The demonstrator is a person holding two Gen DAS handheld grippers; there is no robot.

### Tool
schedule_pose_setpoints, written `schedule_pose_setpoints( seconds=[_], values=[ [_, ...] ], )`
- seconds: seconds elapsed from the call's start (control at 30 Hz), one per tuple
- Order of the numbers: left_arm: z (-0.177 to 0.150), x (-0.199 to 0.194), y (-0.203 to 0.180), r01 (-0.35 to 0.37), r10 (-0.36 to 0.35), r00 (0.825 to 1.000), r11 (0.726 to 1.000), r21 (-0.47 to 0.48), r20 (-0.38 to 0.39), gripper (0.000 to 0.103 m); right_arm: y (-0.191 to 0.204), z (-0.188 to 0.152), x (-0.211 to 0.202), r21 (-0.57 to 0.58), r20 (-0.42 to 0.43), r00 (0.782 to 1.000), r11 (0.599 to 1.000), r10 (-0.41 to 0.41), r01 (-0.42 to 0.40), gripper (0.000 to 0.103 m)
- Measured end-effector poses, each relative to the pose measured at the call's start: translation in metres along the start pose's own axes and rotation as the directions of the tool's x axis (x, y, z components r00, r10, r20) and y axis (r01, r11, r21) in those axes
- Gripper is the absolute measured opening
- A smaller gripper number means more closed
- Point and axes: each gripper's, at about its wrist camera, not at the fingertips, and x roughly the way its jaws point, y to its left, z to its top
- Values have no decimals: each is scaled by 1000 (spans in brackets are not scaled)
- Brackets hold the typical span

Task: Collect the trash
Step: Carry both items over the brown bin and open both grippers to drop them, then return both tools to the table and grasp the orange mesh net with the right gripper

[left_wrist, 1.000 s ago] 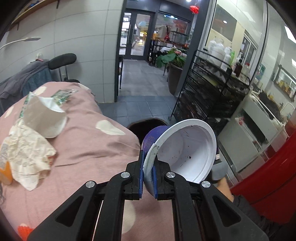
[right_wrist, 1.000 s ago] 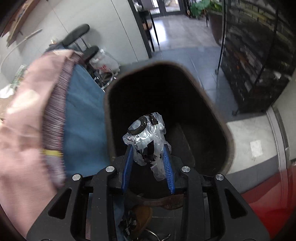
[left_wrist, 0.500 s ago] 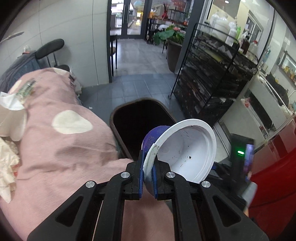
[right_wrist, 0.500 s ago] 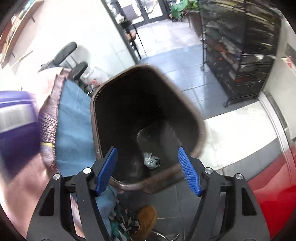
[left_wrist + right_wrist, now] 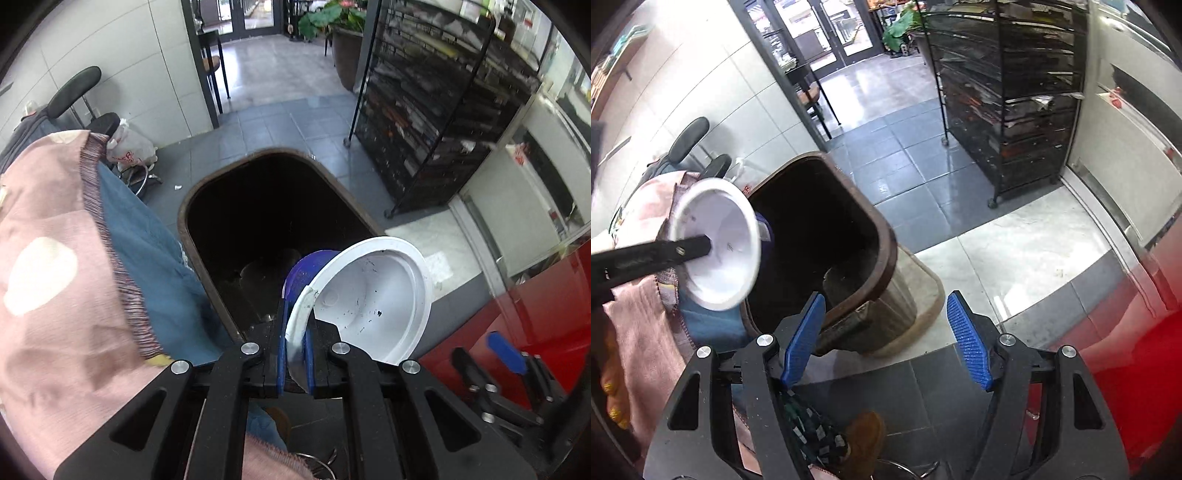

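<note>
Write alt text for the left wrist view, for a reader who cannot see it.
The left claw, shut on the rim of a white plastic cup, holds it over the open mouth of a dark brown trash bin. A pink spotted cloth over blue fabric fills the left; a black wire rack stands on the grey tiled floor behind.

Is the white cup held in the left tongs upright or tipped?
Tipped. The white cup lies on its side, its open mouth facing the camera, rim pinched by the left tongs over the bin.
</note>
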Motion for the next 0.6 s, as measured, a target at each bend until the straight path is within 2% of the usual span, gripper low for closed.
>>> schedule_pose_setpoints(
  seconds=[0.13, 0.17, 0.2, 0.23, 0.27, 0.3, 0.37, 0.43, 0.6],
  values=[
    [0, 14, -2, -14, 14, 999, 1000, 3, -37, 10, -4, 0, -6, 11, 8, 1000, 1000, 2, -2, 68],
    [-1, 15, -1, -10, 10, 999, 1000, 4, -40, 16, -4, -1, -8, 12, 11, 1000, 1000, 0, 0, 68],
    [-1, 15, -2, -10, 11, 999, 1000, 9, -41, 33, -3, -1, -9, 11, 13, 1000, 1000, -2, 2, 68],
    [-1, 14, -3, -18, 18, 999, 1000, 15, -38, 44, -3, -1, -10, 10, 15, 1000, 1000, -4, 3, 69],
    [0, 11, -3, -26, 26, 999, 1000, 18, -20, 64, -3, -1, -10, 10, 18, 1000, 1000, -4, 3, 69],
    [-1, 7, -2, -28, 28, 1000, 999, 17, 7, 74, -2, -1, -12, 11, 20, 1000, 1000, -4, 4, 69],
    [0, -2, -2, -27, 26, 999, 999, 19, 48, 78, -2, 0, -14, 14, 25, 1000, 1000, -6, 6, 71],
    [-1, -13, -2, -28, 26, 997, 999, 27, 74, 79, -3, -1, -18, 23, 31, 999, 1000, -13, 12, 81],
    [-11, -59, 0, -21, 16, 982, 999, 26, 187, 86, 1, 3, -35, 31, 68, 998, 999, -20, 17, 82]
  ],
)
